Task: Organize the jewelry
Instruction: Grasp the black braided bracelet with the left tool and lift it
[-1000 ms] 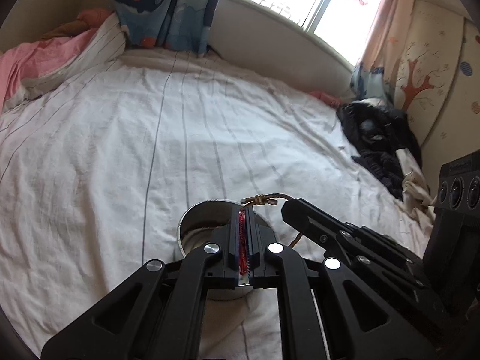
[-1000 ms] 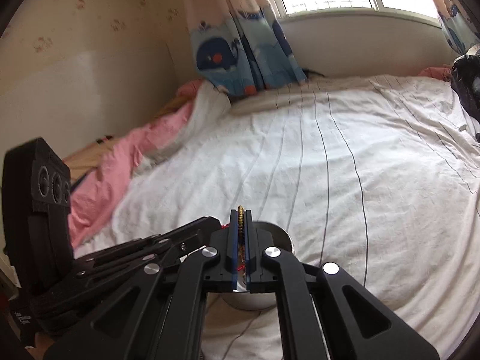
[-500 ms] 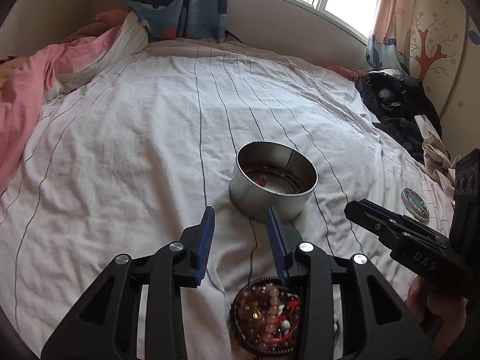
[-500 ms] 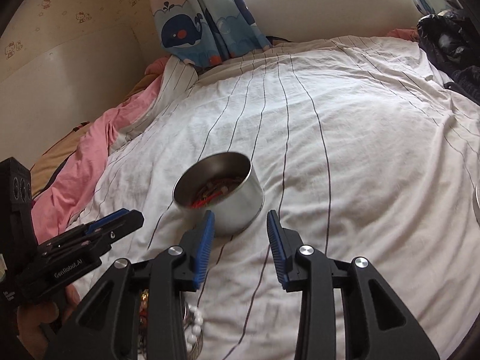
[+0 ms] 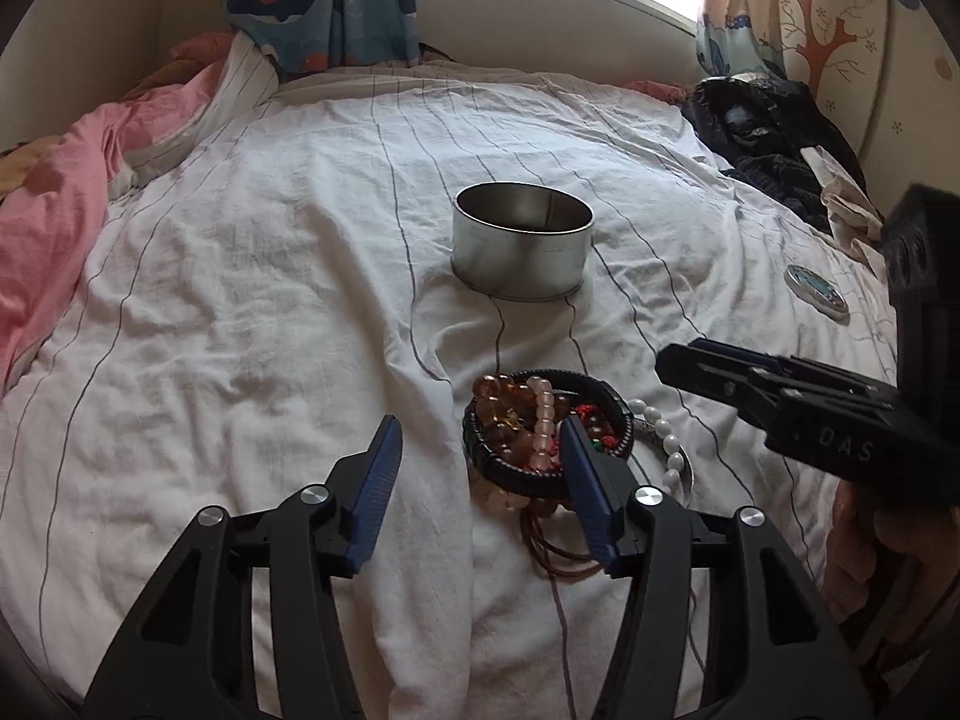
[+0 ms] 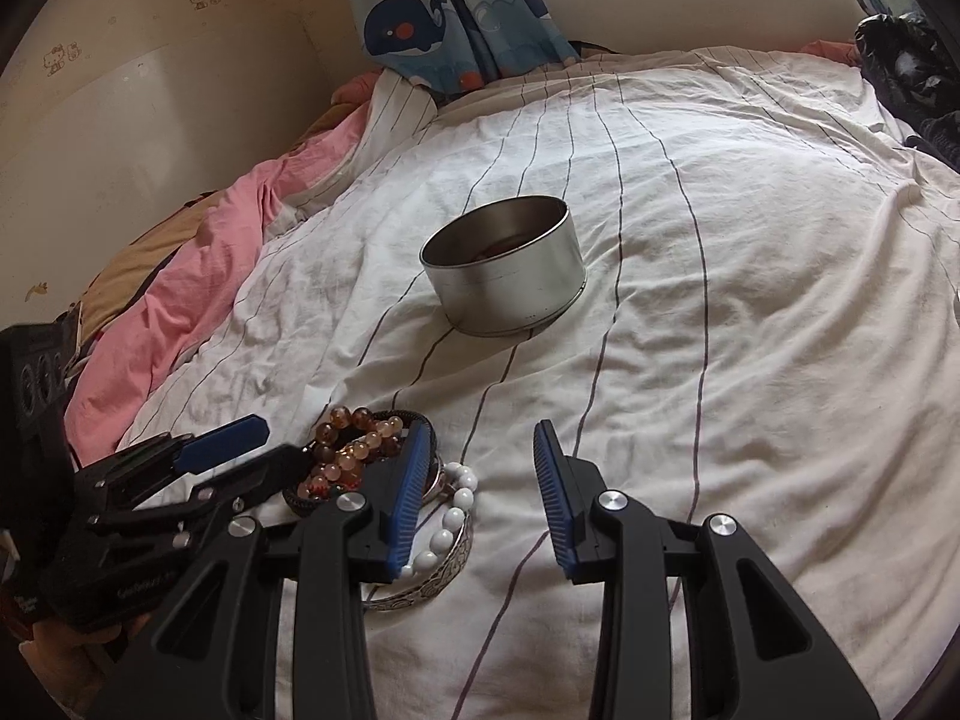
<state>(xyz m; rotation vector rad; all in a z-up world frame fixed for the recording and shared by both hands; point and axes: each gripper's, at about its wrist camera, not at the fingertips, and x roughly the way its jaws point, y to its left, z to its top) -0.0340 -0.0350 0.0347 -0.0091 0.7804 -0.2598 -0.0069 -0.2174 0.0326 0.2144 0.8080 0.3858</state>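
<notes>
Jewelry (image 5: 543, 429) sits heaped on the striped white bedsheet (image 5: 240, 300) in my left wrist view: amber and pink bead bracelets tangled inside a black braided band, with a string of white beads (image 5: 660, 438) trailing off its right side. My left gripper (image 5: 480, 450) has its blue-padded jaws spread wide, holding nothing; the right finger overlaps the heap, though I cannot tell if it touches. Farther up the bed, toward the window, a round metal tin (image 5: 521, 240) stands upright and open. My right gripper (image 5: 690, 369) reaches in from the right edge, beside the heap. A small round lid (image 5: 817, 291) lies near the bed's right edge.

From the right wrist, my right gripper (image 6: 480, 462) is also spread open and empty over bare sheet. The bead bracelets (image 6: 354, 456) and a silver bangle (image 6: 438, 576) lie just left of its left finger, and something reddish shows inside the tin (image 6: 504, 264). My left gripper (image 6: 240, 450) comes in at lower left, tips at the pile.
</notes>
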